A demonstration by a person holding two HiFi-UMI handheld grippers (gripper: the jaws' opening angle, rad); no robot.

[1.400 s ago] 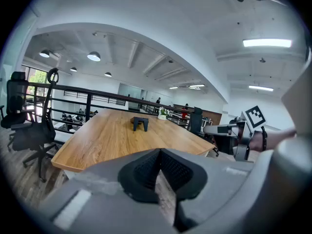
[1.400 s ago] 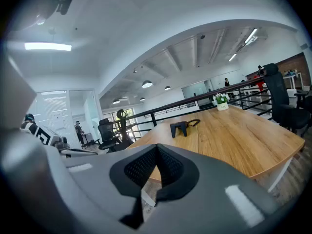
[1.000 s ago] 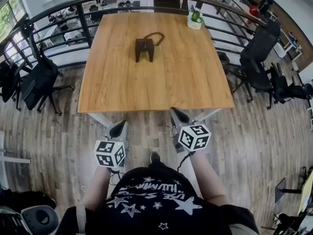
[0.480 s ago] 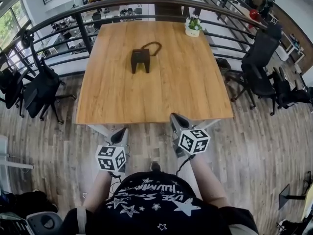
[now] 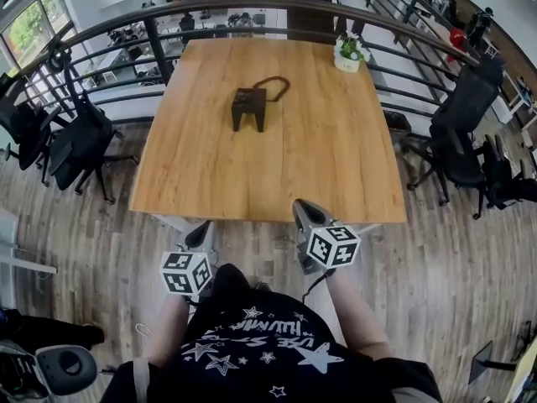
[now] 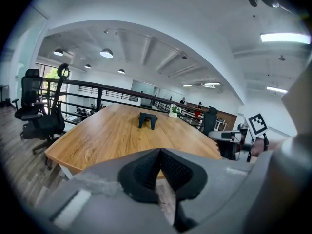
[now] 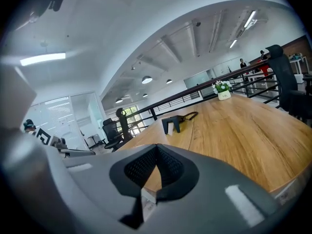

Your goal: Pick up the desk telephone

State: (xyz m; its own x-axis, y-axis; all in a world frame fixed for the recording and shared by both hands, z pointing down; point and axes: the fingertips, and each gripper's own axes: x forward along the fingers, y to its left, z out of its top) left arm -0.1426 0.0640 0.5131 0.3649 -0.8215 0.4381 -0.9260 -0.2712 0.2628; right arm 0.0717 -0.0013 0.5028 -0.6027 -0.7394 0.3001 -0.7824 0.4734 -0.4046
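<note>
The dark desk telephone (image 5: 250, 107) stands on the far half of the wooden table (image 5: 268, 175), with its cord looping behind it. It also shows small and distant in the left gripper view, telephone (image 6: 147, 119), and in the right gripper view, telephone (image 7: 172, 124). My left gripper (image 5: 200, 233) hangs just short of the table's near edge, shut and empty. My right gripper (image 5: 306, 211) reaches that near edge, its pads also together with nothing between them. In their own views the left gripper (image 6: 160, 150) and right gripper (image 7: 156, 145) both point across the tabletop.
A small potted plant (image 5: 346, 53) sits at the table's far right corner. A dark railing (image 5: 210, 7) curves round behind the table. Black office chairs stand to the left (image 5: 75, 145) and to the right (image 5: 457, 133). Wood floor lies under me.
Both grippers have come a little closer to the table's near edge, the right one more. The jaws of both stayed together. The telephone has not moved on the table.
</note>
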